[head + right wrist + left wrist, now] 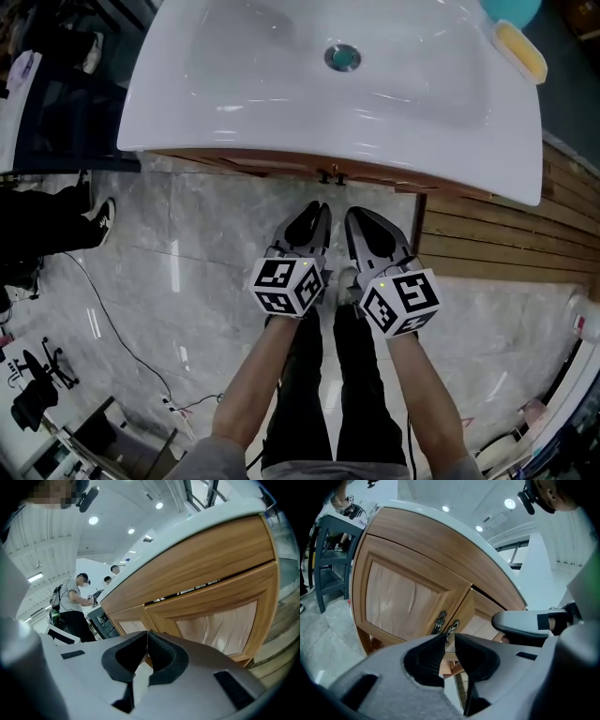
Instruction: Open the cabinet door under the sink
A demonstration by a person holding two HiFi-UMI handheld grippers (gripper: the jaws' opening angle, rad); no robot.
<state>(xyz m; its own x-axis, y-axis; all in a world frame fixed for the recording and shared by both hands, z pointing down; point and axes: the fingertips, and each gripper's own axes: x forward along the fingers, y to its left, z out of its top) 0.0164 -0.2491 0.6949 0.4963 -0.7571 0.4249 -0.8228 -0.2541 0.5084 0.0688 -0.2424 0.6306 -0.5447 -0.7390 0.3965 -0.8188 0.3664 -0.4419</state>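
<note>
We hold our left gripper with its fingers a little apart and nothing between them. Beside it, our right gripper has its fingers closed tip to tip, empty. Just beyond the left fingertips, in line with their gap, two ornate metal handles sit where the wooden cabinet doors meet, both looking shut. Above the fingers, the white sink overhangs the doors.

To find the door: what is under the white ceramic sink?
A light-brown wooden cabinet stands there, with two panelled doors and two dark ornate metal handles at their meeting edges. The doors look closed, so its inside is hidden.
</note>
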